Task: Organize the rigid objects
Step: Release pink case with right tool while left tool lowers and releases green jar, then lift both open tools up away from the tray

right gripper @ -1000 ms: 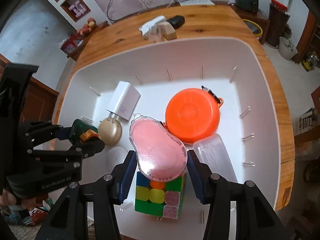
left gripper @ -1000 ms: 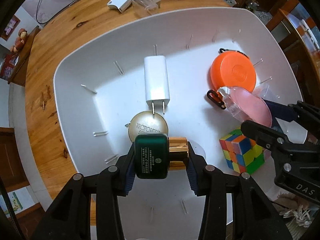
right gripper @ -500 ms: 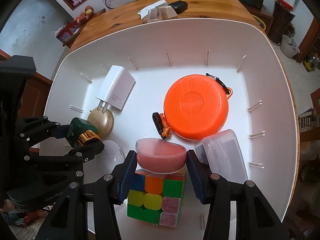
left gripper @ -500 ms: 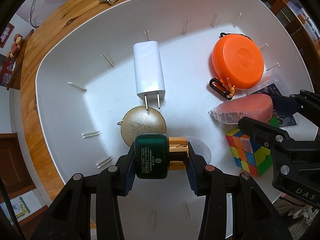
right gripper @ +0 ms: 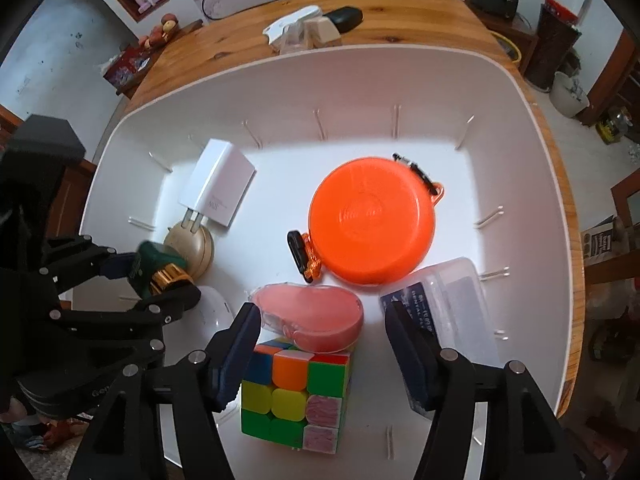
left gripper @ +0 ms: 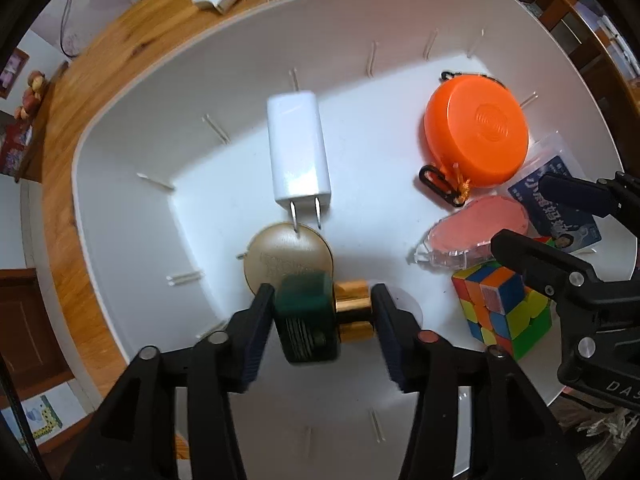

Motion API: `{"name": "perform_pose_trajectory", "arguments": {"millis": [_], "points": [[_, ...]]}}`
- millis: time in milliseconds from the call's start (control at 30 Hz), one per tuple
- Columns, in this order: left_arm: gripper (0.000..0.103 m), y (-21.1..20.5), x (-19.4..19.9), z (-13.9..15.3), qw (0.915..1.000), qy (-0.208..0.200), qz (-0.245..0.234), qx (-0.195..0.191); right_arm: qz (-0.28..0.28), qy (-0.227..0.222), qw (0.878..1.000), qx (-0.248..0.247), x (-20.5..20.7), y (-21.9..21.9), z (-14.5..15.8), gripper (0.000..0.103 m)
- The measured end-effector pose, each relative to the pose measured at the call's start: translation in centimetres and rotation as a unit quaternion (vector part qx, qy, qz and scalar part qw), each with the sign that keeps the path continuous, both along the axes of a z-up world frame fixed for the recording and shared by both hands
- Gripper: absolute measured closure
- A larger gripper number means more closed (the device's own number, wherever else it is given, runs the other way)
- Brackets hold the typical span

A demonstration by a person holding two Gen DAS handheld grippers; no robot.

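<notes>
A big white bin [left gripper: 120, 128] on a wooden table holds everything. My left gripper [left gripper: 322, 320] has its jaws opening around a green bottle with a gold cap [left gripper: 308, 320]. The bottle is blurred and tilting between the pads, just above a gold round compact [left gripper: 280, 256]. A white charger [left gripper: 298, 152] rests its prongs on that compact. My right gripper [right gripper: 326, 344] also has its jaws opening. A pink case [right gripper: 316, 316] lies loose between its pads on top of a colour cube [right gripper: 296, 396].
An orange round case [right gripper: 372, 220] with a black clip lies mid-bin. A clear box with a blue card [right gripper: 452, 296] sits by the right finger. A white disc [right gripper: 212, 308] lies under the left gripper. Small white and tan items [right gripper: 296, 24] stand beyond the far rim.
Both pairs of jaws have spread wider. The pink case, gripped before, now lies flat on the cube. The green bottle has tipped and blurred between the left pads.
</notes>
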State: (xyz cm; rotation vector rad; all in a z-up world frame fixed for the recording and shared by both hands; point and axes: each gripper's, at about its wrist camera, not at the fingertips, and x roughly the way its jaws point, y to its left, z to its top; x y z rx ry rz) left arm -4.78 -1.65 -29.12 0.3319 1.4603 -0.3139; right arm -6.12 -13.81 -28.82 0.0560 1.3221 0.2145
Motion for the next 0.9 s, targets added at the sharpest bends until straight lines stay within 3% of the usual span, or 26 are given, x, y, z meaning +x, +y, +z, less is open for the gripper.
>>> {"name": "perform_pose_trajectory", "arguments": {"millis": [67,133,533,900], "points": [[0.026,-0.1,-0.1,0.6,0.9999,-0.015,-0.003,0.004,-0.001,-0.004,1.0,0.0,-0.1,-0.1,0.2,0.037],[0.022,-0.2,-0.1,1.1,0.9996,-0.026,-0.006,0.005,0.0,-0.008,1.0,-0.001,-0.1,-0.1,0.5,0.037],[0.022,0.1,-0.3,2.5,0.9985,-0.054,-0.01,0.006,-0.007,-0.026,1.0,-0.004,-0.4,0.0,1.8,0.037],[0.022,0.9,-0.7,6.3,0.9955,-0.092,0.0,-0.019,-0.037,-0.071,0.997,-0.004,-0.3,-1.6,5.3,0.037]]}}
